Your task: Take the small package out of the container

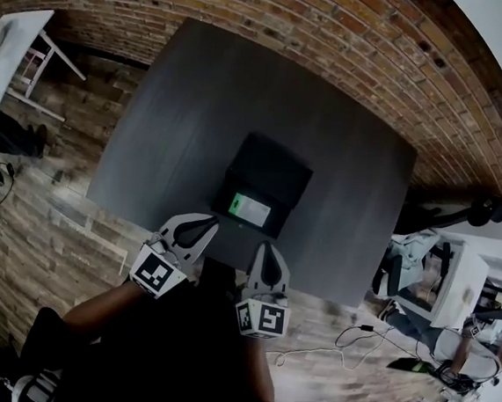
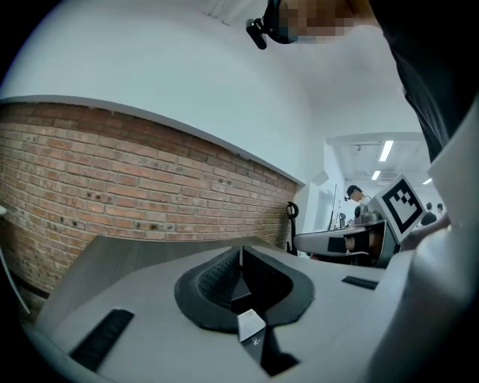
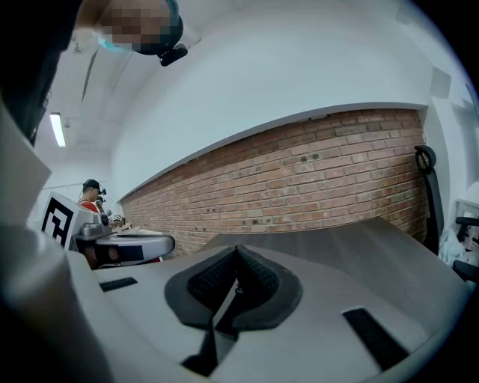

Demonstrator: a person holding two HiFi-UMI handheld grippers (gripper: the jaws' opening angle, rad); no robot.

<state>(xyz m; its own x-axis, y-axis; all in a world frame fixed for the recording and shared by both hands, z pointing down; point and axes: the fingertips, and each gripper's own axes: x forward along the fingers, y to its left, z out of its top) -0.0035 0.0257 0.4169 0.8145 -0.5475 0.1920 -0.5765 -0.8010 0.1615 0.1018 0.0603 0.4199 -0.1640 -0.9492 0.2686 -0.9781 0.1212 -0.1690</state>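
A black open container (image 1: 265,172) stands near the front edge of the dark grey table (image 1: 199,102). Inside it, at its near end, lies the small package (image 1: 250,210), white with a green patch. Both grippers hover at the table's front edge, just short of the container and pointing toward it. My left gripper (image 1: 203,224) is at the container's near left corner, jaws shut and empty. My right gripper (image 1: 267,247) is just below the package, also shut with nothing held. In the left gripper view the closed jaws (image 2: 241,258) face the brick wall; the right gripper view (image 3: 236,258) shows the same.
A brick wall (image 1: 338,27) runs behind the table. A white chair (image 1: 18,50) stands on the wooden floor to the left. A desk with equipment (image 1: 442,285) and cables (image 1: 343,350) are to the right. A person (image 2: 355,196) stands far off in the room.
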